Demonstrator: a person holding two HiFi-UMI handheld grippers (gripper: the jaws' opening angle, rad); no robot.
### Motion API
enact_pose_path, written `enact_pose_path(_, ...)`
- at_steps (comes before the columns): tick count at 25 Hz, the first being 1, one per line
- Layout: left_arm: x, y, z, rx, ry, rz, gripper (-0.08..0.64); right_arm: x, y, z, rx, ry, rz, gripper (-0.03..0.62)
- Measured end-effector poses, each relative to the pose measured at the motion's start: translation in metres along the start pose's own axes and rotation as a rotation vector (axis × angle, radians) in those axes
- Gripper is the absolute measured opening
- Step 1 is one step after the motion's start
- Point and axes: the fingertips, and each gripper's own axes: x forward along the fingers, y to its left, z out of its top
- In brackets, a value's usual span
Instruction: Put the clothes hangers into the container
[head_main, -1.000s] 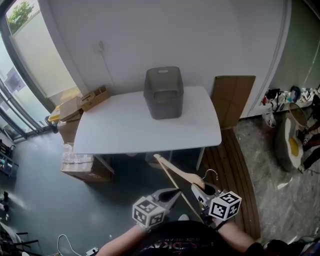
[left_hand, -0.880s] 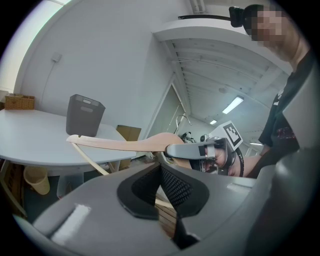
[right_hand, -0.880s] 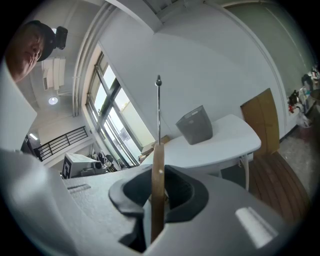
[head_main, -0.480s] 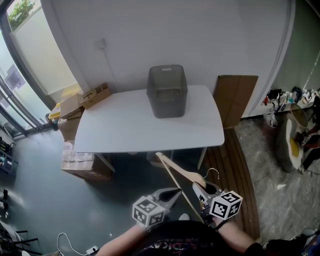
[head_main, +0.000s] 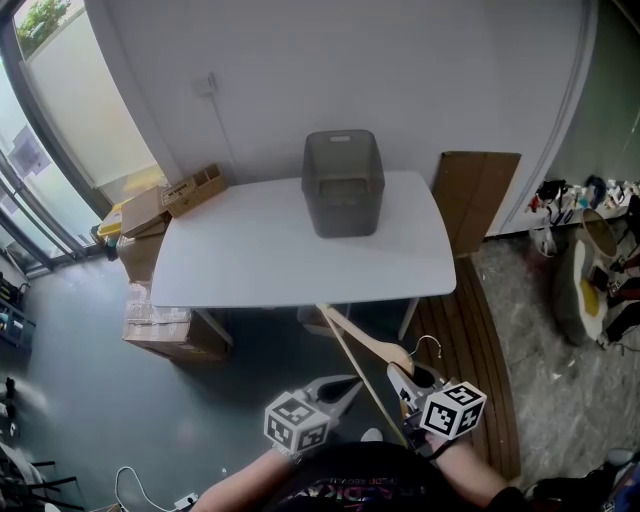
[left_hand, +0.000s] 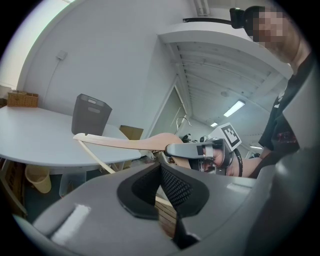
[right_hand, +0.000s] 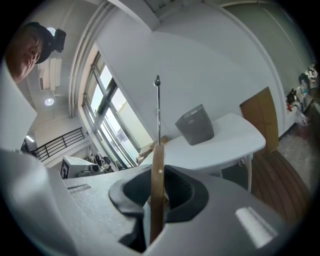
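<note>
A grey plastic container (head_main: 343, 185) stands upright at the back of the white table (head_main: 250, 250); it also shows in the left gripper view (left_hand: 90, 115) and the right gripper view (right_hand: 195, 125). My right gripper (head_main: 398, 372) is shut on a wooden clothes hanger (head_main: 365, 345) in front of the table's near edge, below table height. The hanger's body (right_hand: 157, 190) stands edge-on between the jaws, its metal hook pointing up. My left gripper (head_main: 348, 385) hovers just left of the hanger, shut and holding nothing. From the left gripper view the hanger (left_hand: 125, 142) stretches leftward out of the right gripper (left_hand: 190, 150).
Cardboard boxes (head_main: 165, 205) sit at the table's left end and another box (head_main: 165, 330) lies on the floor below. A brown board (head_main: 475, 195) leans on the wall right of the table. Shoes and clutter (head_main: 590, 270) line the right side.
The table and container have drifted slightly right in the head view. Both grippers and the held hanger keep the same places.
</note>
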Motion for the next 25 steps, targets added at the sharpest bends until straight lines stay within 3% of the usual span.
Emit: enact_pose_path(25, -0.032, 0.081, 0.037, -0.010, -0.008, -0.022, 0.000, 0.090, 0.023, 0.023, 0.022, -0.013, -0.023, 0.055)
